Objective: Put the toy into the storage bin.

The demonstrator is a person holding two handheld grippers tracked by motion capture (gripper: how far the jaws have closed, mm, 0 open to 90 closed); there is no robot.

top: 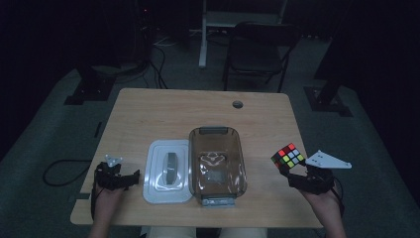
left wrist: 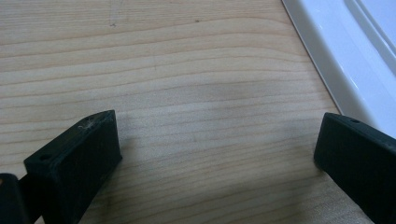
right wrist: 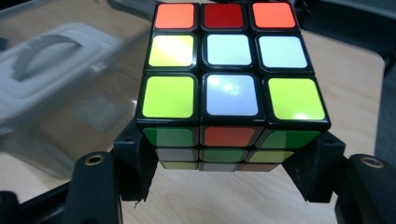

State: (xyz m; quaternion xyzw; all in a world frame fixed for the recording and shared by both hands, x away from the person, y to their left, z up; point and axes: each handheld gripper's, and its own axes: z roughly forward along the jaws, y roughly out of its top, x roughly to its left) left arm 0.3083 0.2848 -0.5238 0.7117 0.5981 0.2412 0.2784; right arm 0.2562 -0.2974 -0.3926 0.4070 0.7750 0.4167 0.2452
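Here the right gripper (top: 293,171) holds a scrambled puzzle cube (top: 288,156) clamped between its jaws, lifted above the bench (top: 148,106) to the right of the clear brown container (top: 217,166). The left gripper (top: 130,178) (jaws spread wide, nothing between them) sits low beside the white lid (top: 167,171).

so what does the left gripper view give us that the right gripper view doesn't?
Left gripper view alone: bare table between wide-open jaws of the left gripper, and the white lid's rim up close. Right gripper view alone: the cube clamped in the right gripper, and the clear box behind it. Both: the wooden tabletop and the lid.
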